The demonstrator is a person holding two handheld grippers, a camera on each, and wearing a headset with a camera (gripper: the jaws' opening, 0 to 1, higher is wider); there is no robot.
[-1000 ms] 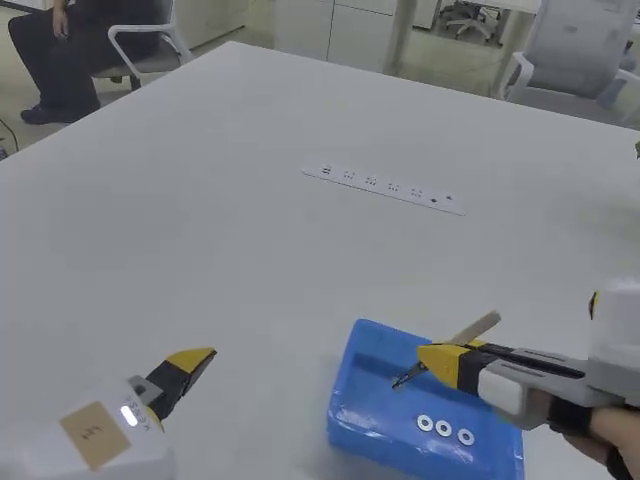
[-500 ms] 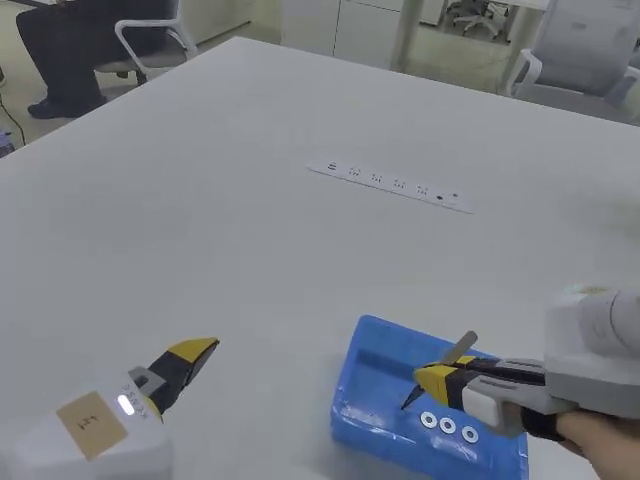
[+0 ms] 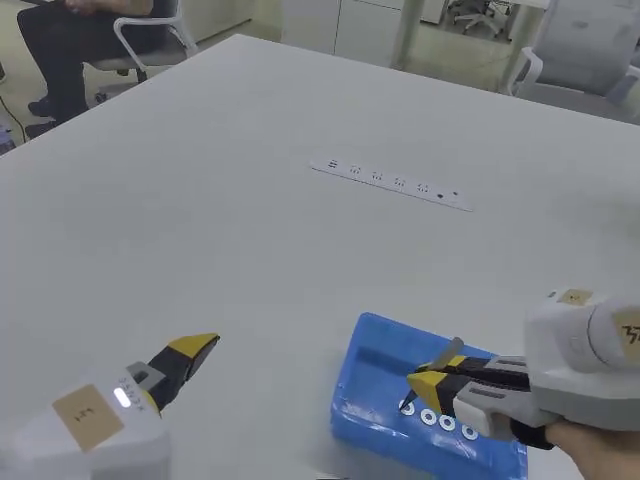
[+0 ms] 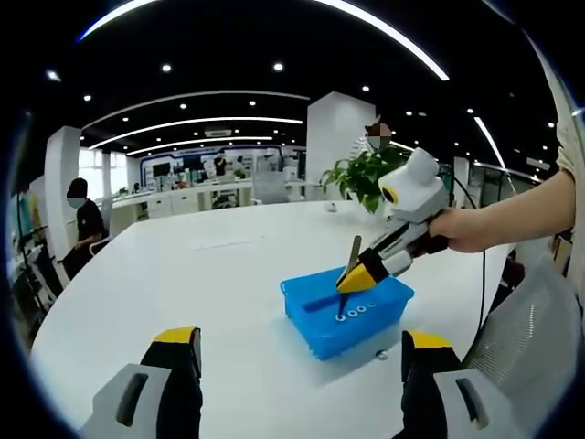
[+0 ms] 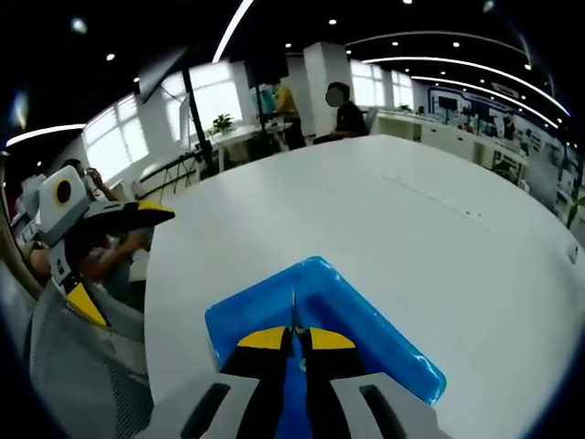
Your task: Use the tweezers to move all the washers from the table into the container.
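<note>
A blue container [image 3: 375,345] stands on the white table [image 3: 250,230] at the near right, with a row of washers [image 3: 447,424] lying inside it. My right gripper [image 3: 420,378] hovers over the container, shut on thin tweezers [image 3: 447,352]. Their tip points down at the left end of the washer row. In the right gripper view the tweezers [image 5: 293,315] stick out between the closed jaws of the right gripper [image 5: 294,337] above the container [image 5: 366,320]. My left gripper [image 3: 205,345] waits open to the container's left, empty. The left gripper [image 4: 302,338] faces the container [image 4: 320,329] and the washers [image 4: 355,313].
A flat power strip [image 3: 390,183] is set into the table's middle. Office chairs [image 3: 575,60] stand beyond the far edge, and a person [image 3: 60,40] sits at the top left. A wide stretch of bare tabletop lies between the grippers and the strip.
My right gripper has come down and toward me with the tweezers, bringing their tip to the left end of the washer row. The left gripper has barely moved.
</note>
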